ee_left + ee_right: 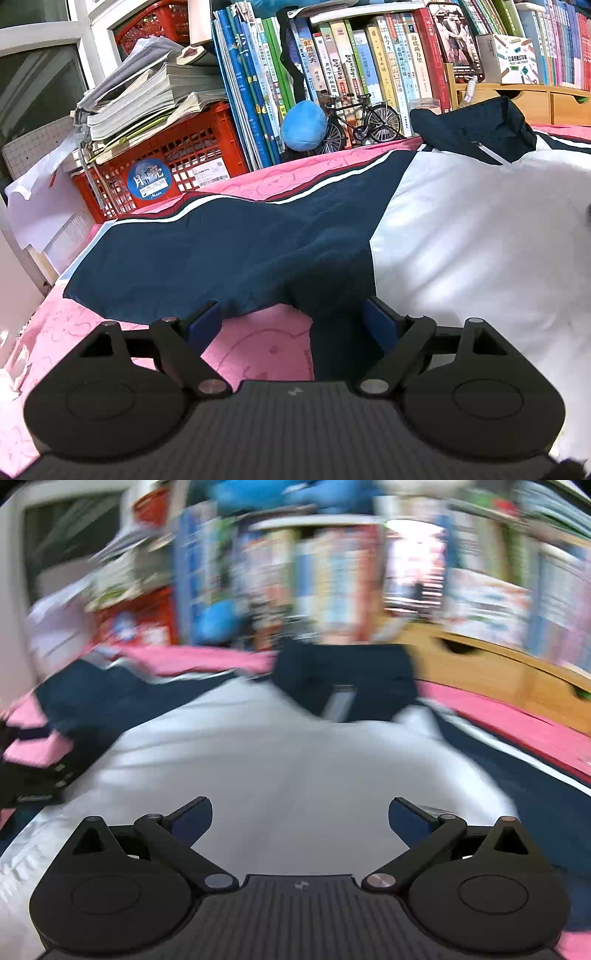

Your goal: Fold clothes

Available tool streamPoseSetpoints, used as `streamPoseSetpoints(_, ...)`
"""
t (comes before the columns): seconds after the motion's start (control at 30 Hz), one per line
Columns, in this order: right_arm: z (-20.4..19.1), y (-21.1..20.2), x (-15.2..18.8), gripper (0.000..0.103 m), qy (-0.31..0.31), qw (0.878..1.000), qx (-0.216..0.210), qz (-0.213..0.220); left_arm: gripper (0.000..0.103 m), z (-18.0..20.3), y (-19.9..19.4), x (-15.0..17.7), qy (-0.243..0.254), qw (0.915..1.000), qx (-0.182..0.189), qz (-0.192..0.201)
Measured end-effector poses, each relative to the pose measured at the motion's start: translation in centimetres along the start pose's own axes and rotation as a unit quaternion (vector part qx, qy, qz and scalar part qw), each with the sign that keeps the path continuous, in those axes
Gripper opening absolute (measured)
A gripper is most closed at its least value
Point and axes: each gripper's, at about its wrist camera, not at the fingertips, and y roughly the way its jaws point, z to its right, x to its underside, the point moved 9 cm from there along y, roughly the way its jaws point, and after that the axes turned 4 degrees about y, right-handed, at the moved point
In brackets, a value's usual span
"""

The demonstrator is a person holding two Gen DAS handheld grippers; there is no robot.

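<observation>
Two grippers: left gripper (291, 323) spread at navy sleeve (207, 251) hem; right gripper (300, 821) spread, empty, over white body. One jacket (461, 236) flat on pink cover (258, 354). Beyond: two red crates (192, 147), one model bicycle (354, 123).

This looks like a child's bedroom or study corner in a home. Across the top of the left wrist view runs a packed row of children's books (369, 66), with a red plastic crate (177, 162) under a stack of workbooks (147, 92) at upper left, and a blue plush toy (303, 125) and a small model bicycle (362, 122) at centre. A pink patterned bedspread (258, 354) covers the foreground, and a wooden drawer unit (535, 99) sits at upper right.
</observation>
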Motion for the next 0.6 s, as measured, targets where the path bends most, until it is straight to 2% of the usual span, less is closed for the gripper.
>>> streamPoseSetpoints(0.1,-2.4,1.8,0.4,0.103,-0.005,1.000,-0.012,-0.015,0.086,0.0,0.0,0.0,-0.002,1.0000,0.000,-0.001)
streamPoseSetpoints(0.27,-2.3,2.8,1.4,0.103,0.013,1.000,-0.009,-0.010,0.086,-0.2,0.0,0.0,-0.008,1.0000,0.004,-0.001)
streamPoseSetpoints(0.33,-2.2,3.0,1.3,0.103,0.015,1.000,-0.008,-0.008,0.090,-0.4,-0.1,0.1,-0.016,0.9999,0.003,-0.002)
streamPoseSetpoints(0.4,-2.2,3.2,1.2,0.103,0.014,1.000,-0.007,-0.009,0.089,-1.3,-0.1,0.3,-0.059,0.9981,0.020,-0.001)
streamPoseSetpoints(0.47,-2.3,3.3,1.2,0.103,0.014,1.000,-0.006,-0.009,0.089,-3.2,-0.2,0.2,-0.122,0.9917,0.041,0.002)
streamPoseSetpoints(0.53,-2.3,3.5,1.2,0.103,0.014,1.000,-0.005,-0.008,0.089,-5.8,-0.5,-0.1,-0.166,0.9855,0.031,0.013)
streamPoseSetpoints(0.6,-2.3,3.5,1.1,0.103,0.014,1.000,-0.005,-0.008,0.089,-9.2,-0.5,-0.4,-0.195,0.9806,0.003,0.023)
